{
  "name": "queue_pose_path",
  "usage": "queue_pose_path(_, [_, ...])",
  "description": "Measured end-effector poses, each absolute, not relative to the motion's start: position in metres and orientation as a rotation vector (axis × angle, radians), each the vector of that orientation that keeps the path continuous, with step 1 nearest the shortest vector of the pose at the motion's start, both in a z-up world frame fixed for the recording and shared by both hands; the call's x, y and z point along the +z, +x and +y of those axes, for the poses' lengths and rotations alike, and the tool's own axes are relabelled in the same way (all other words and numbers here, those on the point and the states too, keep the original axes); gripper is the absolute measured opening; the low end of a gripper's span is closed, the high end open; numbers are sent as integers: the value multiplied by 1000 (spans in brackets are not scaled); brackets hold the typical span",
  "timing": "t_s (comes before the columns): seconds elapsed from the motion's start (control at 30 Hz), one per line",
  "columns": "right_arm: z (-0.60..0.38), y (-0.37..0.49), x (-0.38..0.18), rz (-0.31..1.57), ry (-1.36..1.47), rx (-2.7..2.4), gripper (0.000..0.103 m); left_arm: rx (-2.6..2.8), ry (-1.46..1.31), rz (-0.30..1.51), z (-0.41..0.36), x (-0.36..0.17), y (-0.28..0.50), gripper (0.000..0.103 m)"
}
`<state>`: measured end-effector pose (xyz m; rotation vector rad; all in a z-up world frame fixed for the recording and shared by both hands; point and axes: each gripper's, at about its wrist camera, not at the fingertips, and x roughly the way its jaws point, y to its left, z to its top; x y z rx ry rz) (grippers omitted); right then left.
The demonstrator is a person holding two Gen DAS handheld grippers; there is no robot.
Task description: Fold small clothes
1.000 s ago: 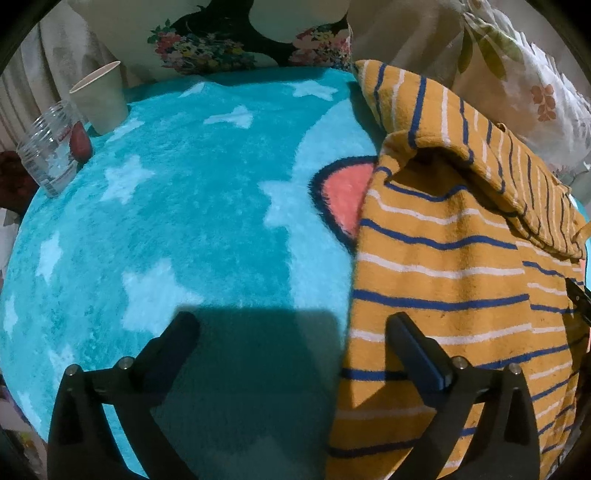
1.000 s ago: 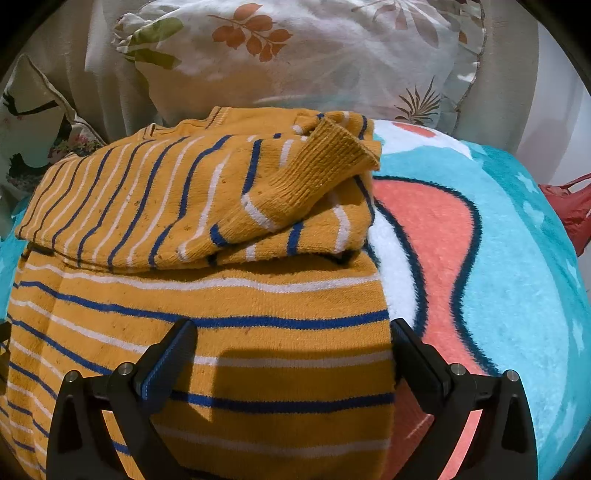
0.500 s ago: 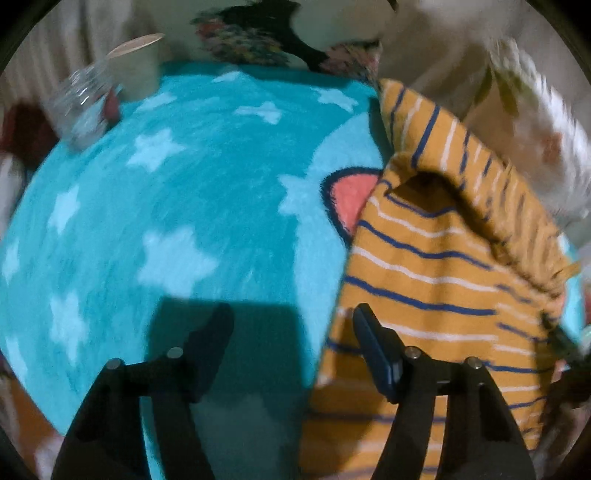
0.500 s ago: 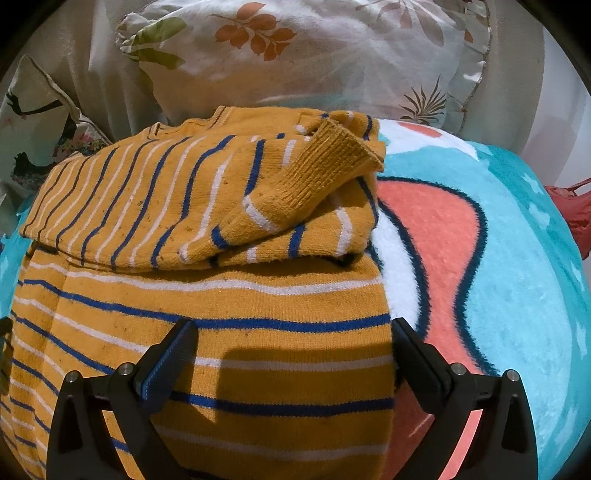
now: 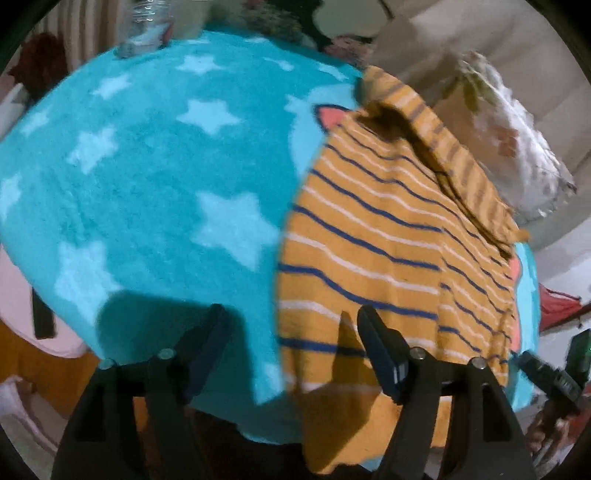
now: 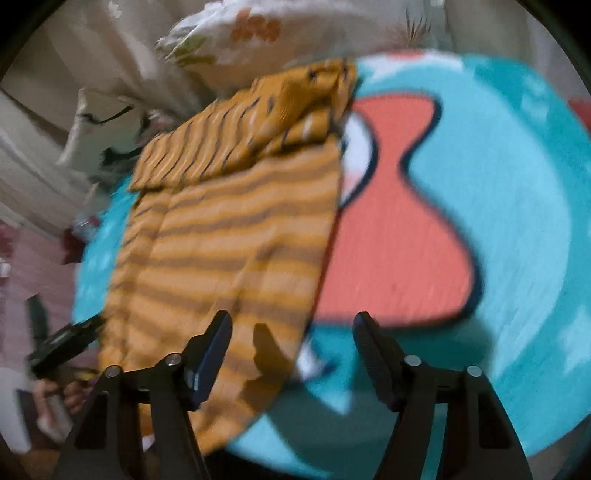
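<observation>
Both hand-held grippers, left [image 5: 291, 332] and right [image 6: 291, 339], hover released over the sweater's [image 5: 373, 236] near hem, likely lining up to pinch and fold it. It lies part-folded on a teal star rug [image 5: 147, 177], pillow [image 6: 280, 33] behind

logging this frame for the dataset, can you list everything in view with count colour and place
striped sweater: 1, mustard with blue and white stripes, on the blanket, top part folded over, near hem hanging off the edge
blanket: 1, turquoise with pale stars and a coral shape, under the sweater
floral pillow: 1, cream with orange flowers, behind the sweater
clear glass: 1, transparent, far left edge of the blanket
left gripper: 1, black, jaws open at the sweater's left edge
right gripper: 1, black, jaws open at its right edge
</observation>
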<state>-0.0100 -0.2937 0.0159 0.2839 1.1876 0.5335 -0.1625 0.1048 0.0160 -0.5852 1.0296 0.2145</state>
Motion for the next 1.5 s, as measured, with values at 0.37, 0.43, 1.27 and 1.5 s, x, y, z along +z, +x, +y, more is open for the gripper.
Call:
queue_pose_path(0.37, [-209, -47, -6, 1224, 275, 771, 70, 110, -544, 1092, 68, 14, -141, 30])
queue_pose_path(0.43, [-199, -48, -3, 1208, 220, 765, 52, 131, -544, 1117, 73, 12, -137, 10])
queue_pose_path(1.27, [-242, -57, 24, 1303, 356, 874, 10, 143, -674, 1081, 84, 51, -179, 7])
queue_pose_path(1.5, [-233, -25, 35, 1295, 381, 875, 10, 83, -681, 1076, 102, 54, -118, 7])
